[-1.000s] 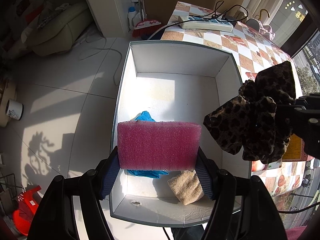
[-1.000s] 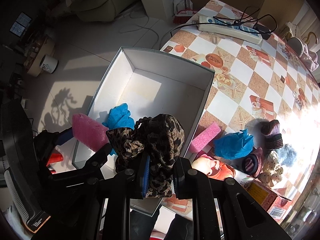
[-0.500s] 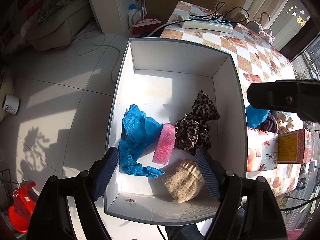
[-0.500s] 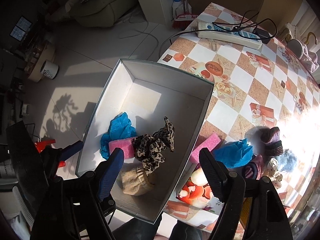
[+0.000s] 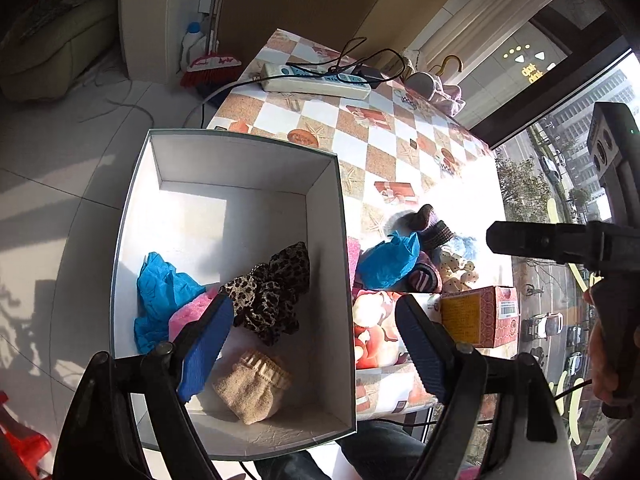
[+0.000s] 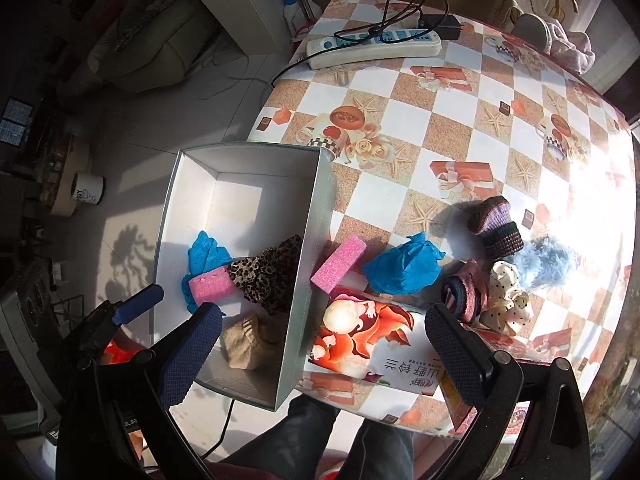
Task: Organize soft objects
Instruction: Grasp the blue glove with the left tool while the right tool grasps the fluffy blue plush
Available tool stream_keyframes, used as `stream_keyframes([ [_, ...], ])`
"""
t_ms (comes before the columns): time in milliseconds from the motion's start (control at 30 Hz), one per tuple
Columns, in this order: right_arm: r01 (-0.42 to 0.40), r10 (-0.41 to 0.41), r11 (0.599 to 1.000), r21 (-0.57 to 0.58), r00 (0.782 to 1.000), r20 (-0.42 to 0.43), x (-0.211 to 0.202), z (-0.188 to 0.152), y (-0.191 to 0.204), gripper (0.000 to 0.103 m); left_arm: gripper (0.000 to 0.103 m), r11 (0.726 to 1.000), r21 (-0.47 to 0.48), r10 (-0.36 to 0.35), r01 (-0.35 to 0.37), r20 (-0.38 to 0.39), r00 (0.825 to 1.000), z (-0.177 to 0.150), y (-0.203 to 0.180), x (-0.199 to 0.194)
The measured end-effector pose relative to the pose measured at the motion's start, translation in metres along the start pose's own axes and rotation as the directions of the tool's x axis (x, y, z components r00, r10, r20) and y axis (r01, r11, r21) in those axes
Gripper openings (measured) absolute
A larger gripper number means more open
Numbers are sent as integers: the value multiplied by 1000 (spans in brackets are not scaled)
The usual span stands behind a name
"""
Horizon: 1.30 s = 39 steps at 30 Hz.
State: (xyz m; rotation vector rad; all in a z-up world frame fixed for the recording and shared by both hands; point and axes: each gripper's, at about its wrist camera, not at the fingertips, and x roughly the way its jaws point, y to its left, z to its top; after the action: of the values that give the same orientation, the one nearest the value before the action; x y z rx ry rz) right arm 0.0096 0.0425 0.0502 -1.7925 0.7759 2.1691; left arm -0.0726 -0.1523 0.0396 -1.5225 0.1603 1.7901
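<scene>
The white box [image 5: 344,248] [image 6: 308,248] stands at the table's left edge. In it lie a blue cloth [image 5: 160,292], a pink sponge [image 6: 210,286], a leopard scrunchie [image 5: 272,292] [image 6: 268,276] and a tan knit piece [image 5: 252,388] [image 6: 248,342]. On the table beside the box lie a second pink sponge [image 6: 340,262], a blue cloth [image 6: 404,266] [image 5: 390,260], purple knit pieces [image 6: 496,226], a blue fluffy piece [image 6: 546,262] and a dotted white bow [image 6: 508,292]. My left gripper [image 5: 316,348] is open and empty over the box's right wall. My right gripper [image 6: 320,356] is open and empty above the box's near corner.
A printed tissue box [image 6: 368,348] and a red carton [image 5: 480,314] lie at the table's near edge. A power strip with cables [image 6: 372,46] lies at the far end, with pink cloth [image 6: 560,36] beyond. The checked table [image 6: 460,128] stretches to the right. Tiled floor lies left of the box.
Both grippers opened and dropped the pink sponge and the leopard scrunchie into the box. Both have since drawn back and swung right toward the table.
</scene>
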Motion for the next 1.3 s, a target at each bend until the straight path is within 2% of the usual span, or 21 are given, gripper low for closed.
stream_keyframes([
  [133,11,-15,988,157,999,30,-26,-1,-68,102,86,992,121,34,-28,-45,998,15,-38,16],
  [233,34,-46,963,267,998,38,-36,-7,-119,102,86,974,220,71,-44,-116,991,25,-68,41],
  [367,34,-41,915,403,999,8,-31,-25,-179,102,86,927,364,173,-91,-198,965,29,-103,87],
  [533,32,-5,870,493,998,-56,-7,-52,-228,102,86,873,475,260,-111,-261,930,36,-128,144],
  [667,17,43,846,532,994,-100,17,-66,-254,102,86,839,534,311,-105,-314,897,43,-140,184],
  [800,14,65,831,557,990,-122,38,-61,-274,102,86,810,578,365,-103,-360,859,43,-146,211],
  [900,20,69,818,574,989,-133,57,-47,-289,102,86,807,579,399,-117,-388,831,43,-144,226],
  [1100,-10,110,802,597,985,-132,100,-11,-304,102,86,821,552,423,-147,-414,806,48,-143,246],
  [1200,-18,133,810,586,979,-154,124,1,-302,102,86,819,549,444,-164,-428,787,48,-140,259],
  [1300,-5,118,835,551,978,-170,141,10,-298,102,86,807,562,473,-183,-428,770,47,-136,269],
])
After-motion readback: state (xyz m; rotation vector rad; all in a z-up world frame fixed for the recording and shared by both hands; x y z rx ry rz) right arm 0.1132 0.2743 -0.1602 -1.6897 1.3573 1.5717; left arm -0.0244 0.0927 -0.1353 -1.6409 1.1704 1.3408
